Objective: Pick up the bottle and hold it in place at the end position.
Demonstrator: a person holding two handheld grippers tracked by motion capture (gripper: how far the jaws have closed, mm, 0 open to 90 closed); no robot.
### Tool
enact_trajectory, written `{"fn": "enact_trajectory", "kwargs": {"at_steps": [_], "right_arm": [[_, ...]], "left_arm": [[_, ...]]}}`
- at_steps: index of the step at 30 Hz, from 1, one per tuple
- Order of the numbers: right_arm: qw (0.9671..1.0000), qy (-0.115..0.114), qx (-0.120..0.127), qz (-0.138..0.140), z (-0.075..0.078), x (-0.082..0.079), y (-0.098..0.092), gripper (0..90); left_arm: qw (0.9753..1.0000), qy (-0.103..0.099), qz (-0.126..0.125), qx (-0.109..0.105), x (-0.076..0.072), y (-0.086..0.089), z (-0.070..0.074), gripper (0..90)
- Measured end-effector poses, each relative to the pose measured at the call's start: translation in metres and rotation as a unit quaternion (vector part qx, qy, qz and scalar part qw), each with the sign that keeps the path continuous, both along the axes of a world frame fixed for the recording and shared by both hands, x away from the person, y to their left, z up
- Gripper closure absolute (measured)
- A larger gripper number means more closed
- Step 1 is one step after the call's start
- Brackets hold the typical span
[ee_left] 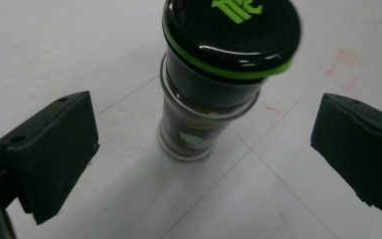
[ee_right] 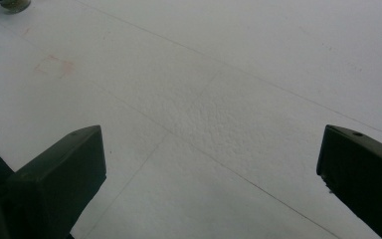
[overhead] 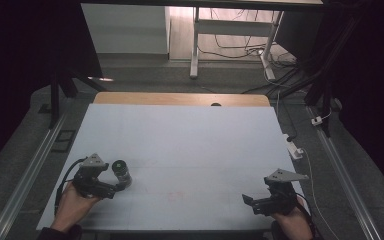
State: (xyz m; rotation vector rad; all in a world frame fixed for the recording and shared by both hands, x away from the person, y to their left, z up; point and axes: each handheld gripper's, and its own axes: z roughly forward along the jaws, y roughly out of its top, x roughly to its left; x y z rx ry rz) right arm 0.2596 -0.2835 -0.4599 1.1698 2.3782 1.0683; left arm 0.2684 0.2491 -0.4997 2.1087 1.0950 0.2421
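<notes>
One small jar (ee_left: 214, 84) stands upright on the white table (overhead: 190, 145), its long axis vertical, black lid with a green rim and a green printed mark facing up. In the left gripper view the lid leans toward the camera only because the view looks down on it; the clear glass body below shows a dark filling and a partly readable label, and its base rests flat on the table. In the high view the jar (overhead: 121, 172) sits at the near left of the table, just beside the tips of the left gripper (overhead: 111, 187).

The left gripper (ee_left: 204, 149) points forward and to the right across the table, held low by the person's left hand (overhead: 75, 205), which comes in from the bottom edge. Its jaws stand wide apart, one on each side of the jar, touching nothing; clear gaps of table show between each pad and the glass.

The right gripper (overhead: 252, 202) lies at the near right of the table, well apart from the jar, pointing to the left. The right hand (overhead: 292, 222) grips it from behind and is partly cut off by the bottom edge. In the right gripper view the right gripper (ee_right: 211, 169) has its jaws spread wide over bare table, holding nothing.

The green mark on the lid is cut off by the top edge of the left gripper view, and the label is too blurred to read. A faint reddish square mark (ee_right: 54, 65) shows on the table. At the top left corner of the right gripper view a sliver of the jar's base (ee_right: 14, 4) is just visible.
</notes>
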Motion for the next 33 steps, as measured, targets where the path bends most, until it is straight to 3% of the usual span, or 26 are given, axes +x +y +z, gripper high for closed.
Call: {"fn": "enact_trajectory", "kwargs": {"at_steps": [9,13,15,21,24,33], "right_arm": [[1.0000,-0.002,-0.003,0.003,0.000,0.000,0.001,0.0],[1.0000,-0.002,-0.003,0.004,0.000,0.000,0.001,0.0],[1.0000,-0.002,-0.003,0.004,0.000,0.000,0.001,0.0],[1.0000,-0.002,-0.004,0.005,0.000,0.000,0.001,0.0],[1.0000,-0.002,-0.005,0.005,0.000,0.000,0.002,0.0],[1.0000,-0.001,-0.005,0.006,0.000,0.000,0.002,0.0]], "left_arm": [[0.9996,0.014,-0.020,0.014,0.011,-0.004,-0.007,3.6],[0.9993,0.016,-0.022,0.027,0.013,-0.005,-0.010,12.5],[0.9991,0.014,-0.028,0.028,0.013,-0.005,-0.010,23.9],[0.9981,0.012,-0.045,0.040,0.014,-0.007,-0.011,36.8],[0.9978,0.008,-0.050,0.043,0.013,-0.007,-0.010,48.4],[0.9973,0.003,-0.047,0.056,0.013,-0.008,-0.008,53.4]]}}
